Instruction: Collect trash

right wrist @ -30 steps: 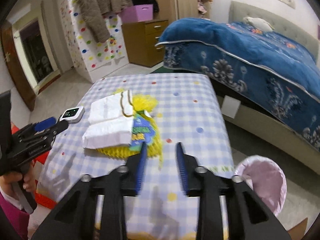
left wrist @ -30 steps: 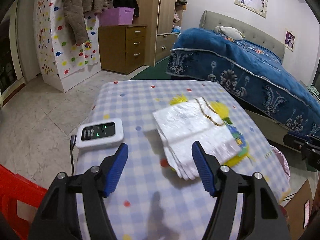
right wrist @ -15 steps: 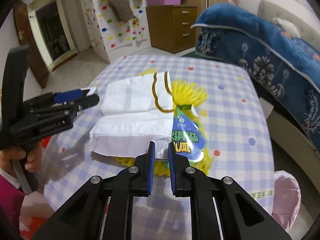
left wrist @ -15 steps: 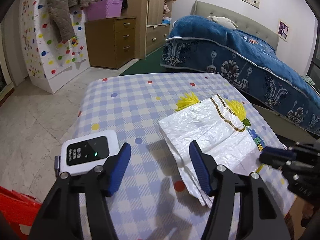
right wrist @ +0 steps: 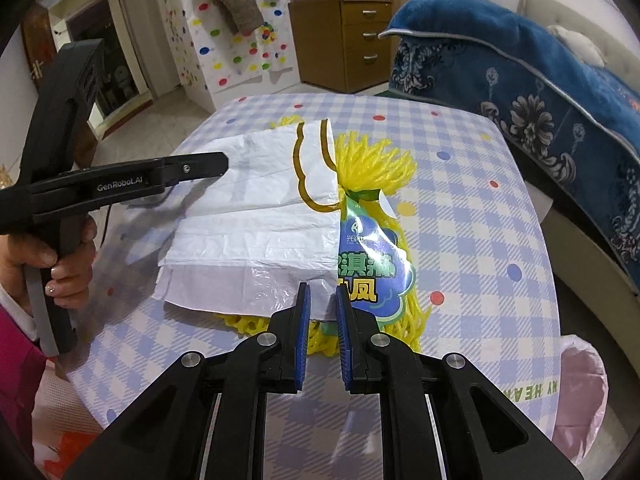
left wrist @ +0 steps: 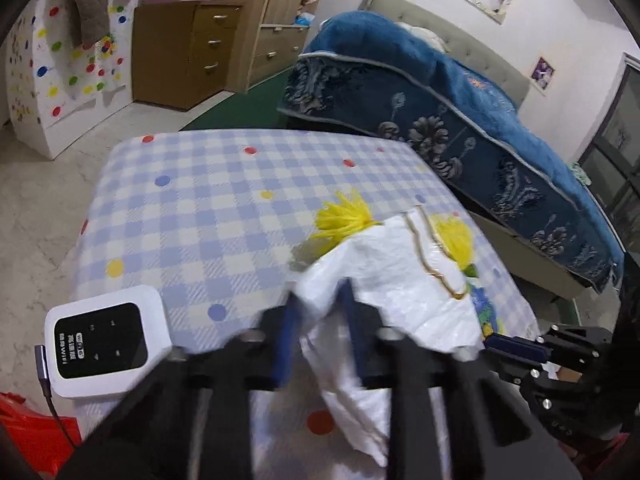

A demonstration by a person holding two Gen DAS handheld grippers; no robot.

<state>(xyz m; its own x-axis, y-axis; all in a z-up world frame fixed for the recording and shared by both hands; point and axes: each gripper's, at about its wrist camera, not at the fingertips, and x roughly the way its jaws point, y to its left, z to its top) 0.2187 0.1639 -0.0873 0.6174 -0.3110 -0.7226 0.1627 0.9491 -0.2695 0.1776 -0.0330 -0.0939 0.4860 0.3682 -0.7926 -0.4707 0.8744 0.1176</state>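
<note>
Trash lies in a small heap near the middle of the checked tablecloth (right wrist: pixel 460 208): a folded white plastic bag (right wrist: pixel 256 216) with a gold-trimmed handle on top of a yellow mesh net bag (right wrist: pixel 372 164) that carries a blue and green printed label (right wrist: pixel 372 256). The net's frayed yellow ends stick out beyond the white bag on the far side and along its near edge.

The right gripper (right wrist: pixel 321 304) is at the near right corner of the white bag, its blue-padded fingers narrowed to a slim gap with the bag's edge between them; whether the pads actually pinch the plastic cannot be told. The left gripper (left wrist: pixel 320 312), blurred in its own view, has its fingers drawn close on either side of a raised fold of the white bag (left wrist: pixel 400 292), apparently gripping it. In the right wrist view its black body reaches in from the left over the bag's far left part, held by a hand (right wrist: pixel 52 264).

A white pocket WiFi router (left wrist: pixel 106 340) with a cable plugged in sits at the table's near left corner, well apart from the trash. A pink-lined bin (right wrist: pixel 580 392) stands on the floor just beside the table, and a bed with a blue blanket (right wrist: pixel 540 92) is beyond.
</note>
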